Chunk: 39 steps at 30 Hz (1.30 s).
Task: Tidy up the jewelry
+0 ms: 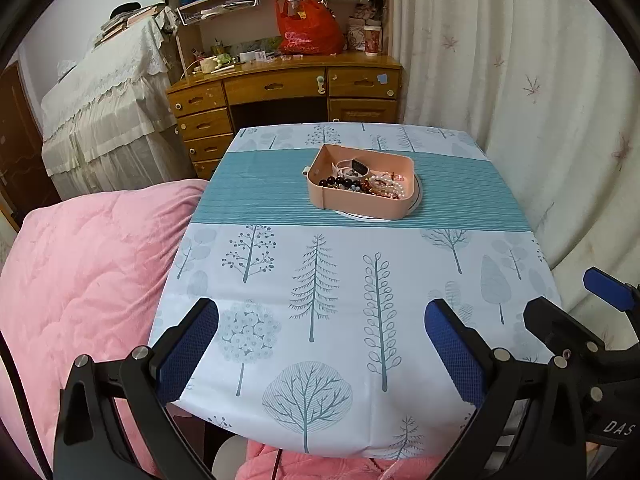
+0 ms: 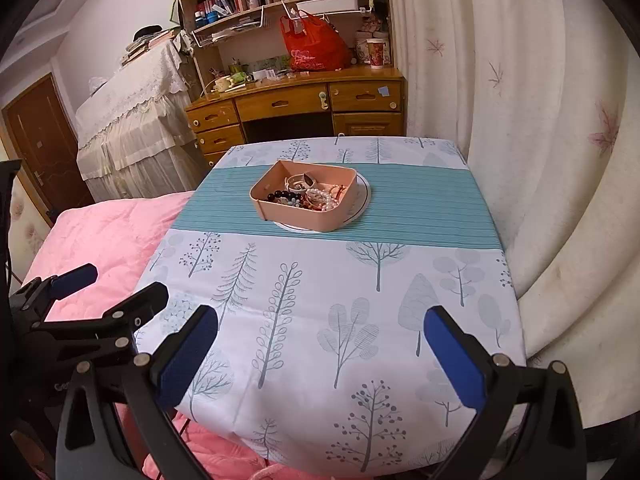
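Both tongs hang spread wide and empty over the near edge of the bench (image 1: 460, 200): the left tongs (image 1: 322, 354), the right tongs (image 2: 320, 354). Well beyond them, on the teal stripe, sits a pink tray (image 1: 362, 204) on a white plate (image 2: 362, 200), holding pearl strands (image 1: 386, 188), dark beads (image 1: 334, 182) and a watch (image 1: 356, 167).

Soft even light — sharp, edges bowed

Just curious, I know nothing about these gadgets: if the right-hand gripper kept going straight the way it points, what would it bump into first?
Probably the tablecloth: the open right gripper tilts down over the near edge. The pink tray of jewelry lies farther ahead; depth is uncertain.
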Each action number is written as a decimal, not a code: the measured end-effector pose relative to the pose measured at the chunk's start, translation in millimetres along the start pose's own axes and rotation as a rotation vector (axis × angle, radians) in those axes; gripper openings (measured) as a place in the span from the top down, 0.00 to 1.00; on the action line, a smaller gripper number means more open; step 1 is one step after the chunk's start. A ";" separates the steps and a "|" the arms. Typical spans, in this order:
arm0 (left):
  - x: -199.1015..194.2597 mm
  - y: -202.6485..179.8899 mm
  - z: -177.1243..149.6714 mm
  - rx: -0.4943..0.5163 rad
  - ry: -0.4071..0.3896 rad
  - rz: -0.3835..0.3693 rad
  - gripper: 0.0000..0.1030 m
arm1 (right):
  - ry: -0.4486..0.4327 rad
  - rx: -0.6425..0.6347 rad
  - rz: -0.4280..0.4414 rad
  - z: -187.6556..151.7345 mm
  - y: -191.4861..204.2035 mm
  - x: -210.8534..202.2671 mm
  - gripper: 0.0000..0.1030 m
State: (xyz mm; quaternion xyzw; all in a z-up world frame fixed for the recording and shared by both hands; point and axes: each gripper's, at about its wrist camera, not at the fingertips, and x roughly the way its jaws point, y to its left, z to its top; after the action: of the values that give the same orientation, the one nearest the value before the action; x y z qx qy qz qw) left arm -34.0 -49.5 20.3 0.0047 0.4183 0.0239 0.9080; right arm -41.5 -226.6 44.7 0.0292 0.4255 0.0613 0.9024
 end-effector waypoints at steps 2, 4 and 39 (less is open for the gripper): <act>-1.7 -0.9 -0.5 0.001 -0.004 0.000 0.01 | 0.000 -0.001 0.000 0.1 -0.7 0.3 0.00; -2.8 -1.5 -0.2 0.002 -0.007 0.001 0.01 | -0.001 -0.001 -0.001 -0.1 -0.7 0.4 0.00; -6.1 5.0 6.7 -0.042 -0.024 0.008 0.01 | 0.079 -0.083 0.020 -1.9 8.9 24.4 0.00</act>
State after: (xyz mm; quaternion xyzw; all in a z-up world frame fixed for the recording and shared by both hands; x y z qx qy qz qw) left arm -33.1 -44.7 29.5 -0.0125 0.4068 0.0365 0.9127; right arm -28.4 -214.5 25.8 -0.0068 0.4575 0.0888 0.8847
